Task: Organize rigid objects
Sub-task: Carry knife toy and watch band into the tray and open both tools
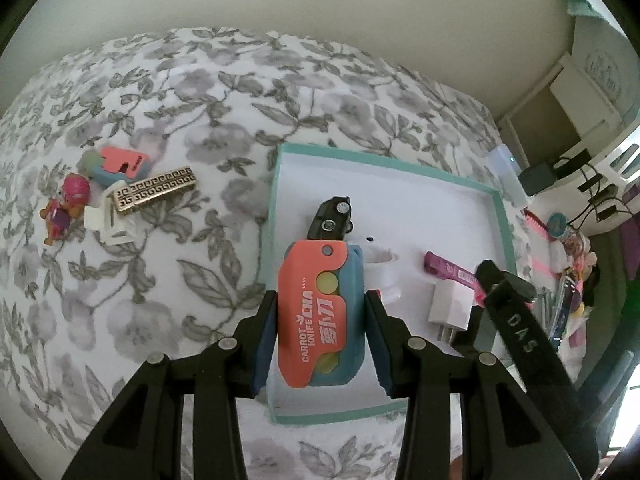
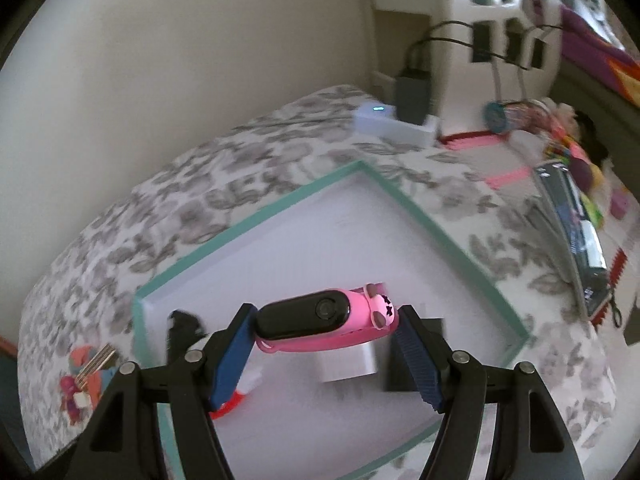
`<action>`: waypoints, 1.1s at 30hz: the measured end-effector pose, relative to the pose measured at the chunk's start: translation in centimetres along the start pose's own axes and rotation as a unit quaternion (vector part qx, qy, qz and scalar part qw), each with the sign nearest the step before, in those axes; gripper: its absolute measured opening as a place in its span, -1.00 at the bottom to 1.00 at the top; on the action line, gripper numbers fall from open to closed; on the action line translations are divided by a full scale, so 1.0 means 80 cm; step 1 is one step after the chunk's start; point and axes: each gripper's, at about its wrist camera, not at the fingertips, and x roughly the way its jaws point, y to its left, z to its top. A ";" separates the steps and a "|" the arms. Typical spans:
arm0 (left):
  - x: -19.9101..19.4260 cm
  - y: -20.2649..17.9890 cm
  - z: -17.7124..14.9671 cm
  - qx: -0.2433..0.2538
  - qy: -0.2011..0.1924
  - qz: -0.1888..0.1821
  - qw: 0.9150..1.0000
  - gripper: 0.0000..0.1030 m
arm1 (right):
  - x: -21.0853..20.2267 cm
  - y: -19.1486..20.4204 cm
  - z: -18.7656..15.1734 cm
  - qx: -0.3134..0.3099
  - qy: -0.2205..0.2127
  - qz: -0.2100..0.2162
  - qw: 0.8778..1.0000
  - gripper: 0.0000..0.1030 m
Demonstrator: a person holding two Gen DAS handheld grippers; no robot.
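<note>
Carrot knife (image 1: 320, 316), orange w/ blue back, sits in the left gripper (image 1: 320, 336), clamped across its width, hanging over the near left part of the box (image 1: 505, 220). Its long axis runs near-to-far along the fingers, pivot end pointing far toward the black car (image 1: 331, 218) lying just beyond it in the box. Print side faces up.

Right gripper (image 2: 326, 344) is closed narrow on the pink band (image 2: 320, 320), held crosswise: long axis left-right, black screen part left, pink charm end right. It hovers over the box above the white plug (image 2: 352, 364). That view is blurred, so exact height is unclear.

Risks, as I judge them:
- Knife is gripped only on its near half; the far half overhangs, so it may tip forward on release and knock the car or the white reel (image 1: 382, 276) beside it.
- Both tools crowd the same box. Right one shows in the left view just right of the plug; lowering together could bump fingers or shove the purple pen (image 1: 452, 270).
- Band is curved and slick, pinched near its ends; a loose squeeze may let it swivel or pop out, landing on the plug and not flat.
- Box is light card on soft floral cloth (image 1: 180, 120), so a push on the rim could slide it.

Left pile on the cloth, incl. the doll (image 1: 66, 208) and gold clip (image 1: 154, 188), isn't boxed yet.
</note>
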 end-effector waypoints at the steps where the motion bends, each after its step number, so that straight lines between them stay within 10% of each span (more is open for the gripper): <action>1: 0.005 -0.004 -0.002 0.002 0.004 0.001 1.000 -0.15 | 0.001 -0.006 0.001 0.007 -0.002 -0.005 1.000 0.43; 33: 0.050 -0.032 -0.012 0.045 0.027 0.019 0.998 0.07 | 0.041 -0.027 0.008 -0.001 0.001 -0.029 1.000 0.46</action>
